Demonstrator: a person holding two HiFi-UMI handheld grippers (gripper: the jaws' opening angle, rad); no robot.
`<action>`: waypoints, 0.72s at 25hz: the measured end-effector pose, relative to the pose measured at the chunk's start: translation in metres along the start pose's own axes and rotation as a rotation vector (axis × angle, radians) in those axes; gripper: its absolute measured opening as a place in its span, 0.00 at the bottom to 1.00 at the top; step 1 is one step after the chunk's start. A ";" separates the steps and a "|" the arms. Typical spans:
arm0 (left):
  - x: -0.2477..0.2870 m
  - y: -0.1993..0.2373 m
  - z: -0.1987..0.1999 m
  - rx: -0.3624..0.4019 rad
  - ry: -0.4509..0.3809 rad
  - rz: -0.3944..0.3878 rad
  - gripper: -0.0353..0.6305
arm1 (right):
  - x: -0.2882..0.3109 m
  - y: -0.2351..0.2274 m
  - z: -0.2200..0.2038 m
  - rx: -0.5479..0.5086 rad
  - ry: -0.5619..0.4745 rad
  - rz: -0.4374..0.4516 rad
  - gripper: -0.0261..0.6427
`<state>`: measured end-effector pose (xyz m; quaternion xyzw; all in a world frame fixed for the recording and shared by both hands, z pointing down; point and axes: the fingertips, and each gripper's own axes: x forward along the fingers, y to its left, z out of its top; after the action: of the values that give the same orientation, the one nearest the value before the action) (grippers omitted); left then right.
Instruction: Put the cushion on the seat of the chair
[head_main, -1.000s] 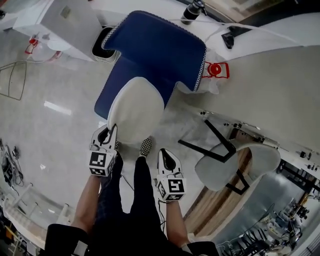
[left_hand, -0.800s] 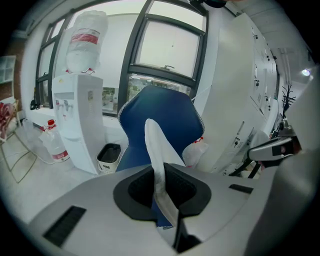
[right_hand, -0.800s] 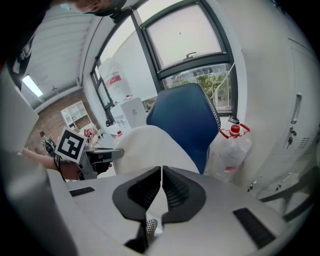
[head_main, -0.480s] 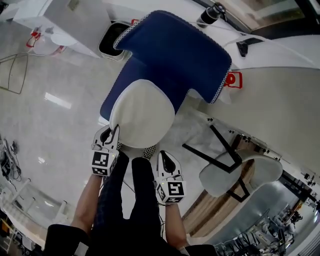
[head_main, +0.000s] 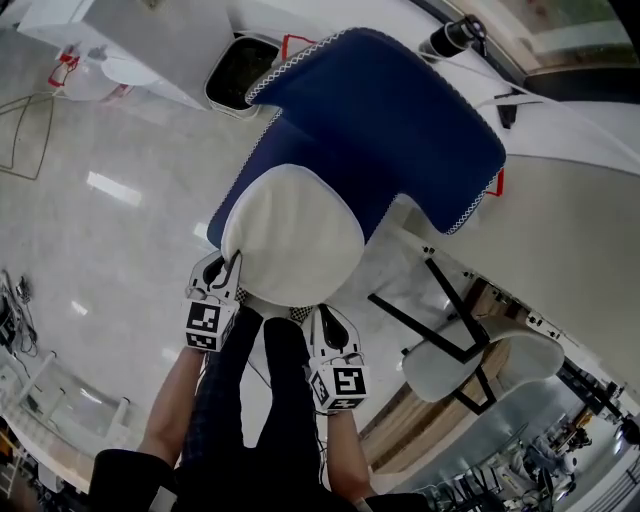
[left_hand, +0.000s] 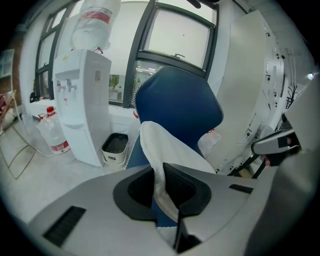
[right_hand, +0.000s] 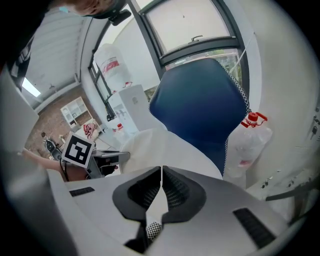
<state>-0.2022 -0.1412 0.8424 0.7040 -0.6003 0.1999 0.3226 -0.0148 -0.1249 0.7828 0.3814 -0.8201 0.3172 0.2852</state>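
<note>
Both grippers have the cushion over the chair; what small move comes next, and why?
Probably lower the cushion toward the chair seat: left gripper and right gripper each pinch its near edge, and it seems held above the seat, not yet resting.

No readable words: the left gripper's (head_main: 226, 266) cube (head_main: 204, 326) shows only a square pattern; the water bottle's (left_hand: 54, 137) red label (left_hand: 60, 147) is blurred.
</note>
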 end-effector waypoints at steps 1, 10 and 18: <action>0.004 0.005 -0.002 -0.005 0.002 0.000 0.12 | 0.006 0.002 -0.001 0.003 0.005 0.002 0.09; 0.034 0.041 -0.022 -0.053 0.022 0.012 0.13 | 0.049 0.015 -0.009 0.006 0.045 0.014 0.09; 0.059 0.063 -0.043 -0.088 0.041 0.003 0.15 | 0.070 0.018 -0.022 0.006 0.084 0.011 0.09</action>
<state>-0.2469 -0.1580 0.9262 0.6839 -0.6029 0.1882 0.3650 -0.0624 -0.1307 0.8411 0.3638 -0.8086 0.3369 0.3166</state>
